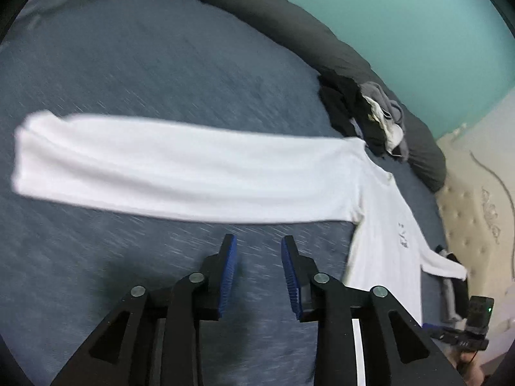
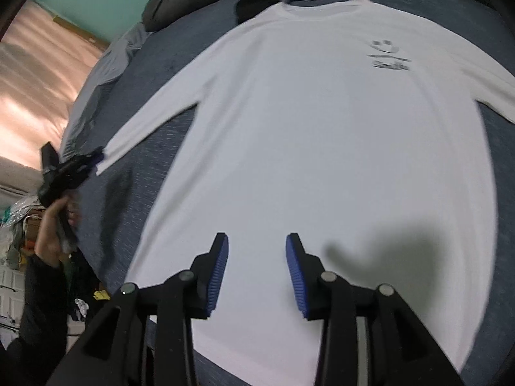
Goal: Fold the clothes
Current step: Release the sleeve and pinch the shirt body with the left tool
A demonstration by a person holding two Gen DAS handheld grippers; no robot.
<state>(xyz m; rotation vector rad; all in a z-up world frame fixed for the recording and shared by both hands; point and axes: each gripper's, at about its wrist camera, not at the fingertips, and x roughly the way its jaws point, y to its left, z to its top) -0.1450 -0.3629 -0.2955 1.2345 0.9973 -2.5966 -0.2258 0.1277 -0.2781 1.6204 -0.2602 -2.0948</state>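
Left wrist view: a white long-sleeved shirt (image 1: 379,212) is lying flat on the blue bed (image 1: 145,64), one sleeve (image 1: 180,173) stretching crosswise just beyond the left gripper (image 1: 259,254), its fingers apart and empty.

Right wrist view: the right gripper (image 2: 257,251) is hovering over the shirt's lower body, fingers apart, collar pointing away; bare bed is flanking both sleeves.

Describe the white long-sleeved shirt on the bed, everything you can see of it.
The white shirt lies spread flat, front up, on the blue bedcover. It looks like soft knit cloth with a round collar and a small dark print on the chest. Both long sleeves are stretched out sideways. Its collar lies close to a heap of dark clothes. It is not folded yet, and neither gripper holds it.
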